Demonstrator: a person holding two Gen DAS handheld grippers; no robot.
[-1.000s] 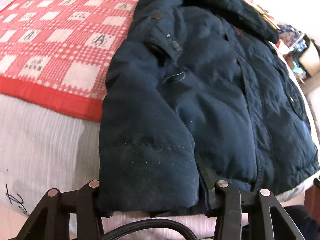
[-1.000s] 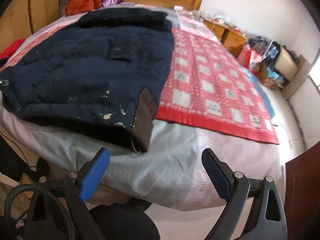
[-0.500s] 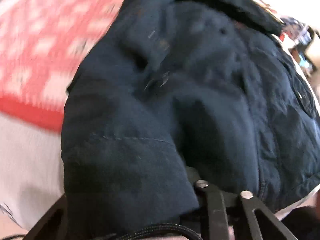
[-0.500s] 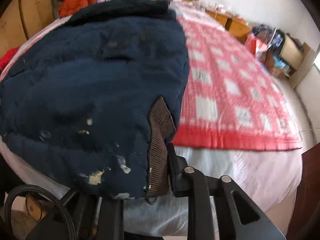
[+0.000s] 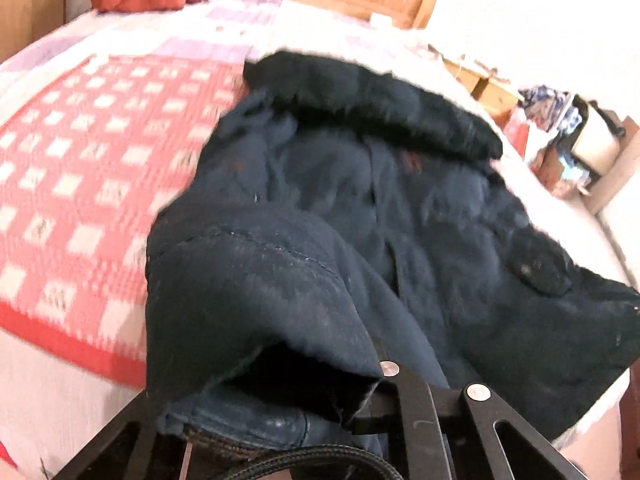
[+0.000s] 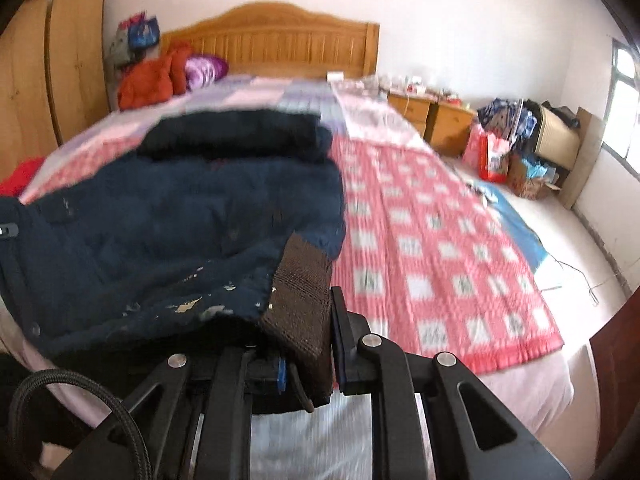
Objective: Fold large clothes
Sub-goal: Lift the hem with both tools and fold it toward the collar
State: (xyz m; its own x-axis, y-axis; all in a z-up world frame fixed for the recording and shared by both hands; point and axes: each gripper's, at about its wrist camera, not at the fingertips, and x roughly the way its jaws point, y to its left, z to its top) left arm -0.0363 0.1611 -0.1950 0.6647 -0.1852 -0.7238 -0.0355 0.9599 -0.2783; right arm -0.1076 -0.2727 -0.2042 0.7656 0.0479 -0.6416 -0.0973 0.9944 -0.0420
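Observation:
A dark navy padded jacket [image 5: 400, 216] with a black furry collar [image 5: 372, 100] lies across the foot of the bed. In the left wrist view its near sleeve end [image 5: 256, 320] is lifted and draped over my left gripper [image 5: 320, 412], which is shut on it; the fingertips are hidden under the cloth. In the right wrist view the jacket [image 6: 168, 216] fills the left half. My right gripper [image 6: 308, 360] is shut on the other sleeve's brown knit cuff [image 6: 304, 300], raised off the bed.
A red and white checked blanket [image 6: 432, 248] covers the bed beside the jacket. Red clothes [image 6: 152, 76] and a purple pillow lie by the wooden headboard [image 6: 280, 40]. A wardrobe [image 6: 60, 80] stands left; nightstands [image 6: 432, 116] and bags [image 6: 520, 148] stand right.
Both grippers closed on the jacket's sleeve ends, the right one from wide open, and rose, lifting the sleeves off the bed. The headboard and far wall came into view.

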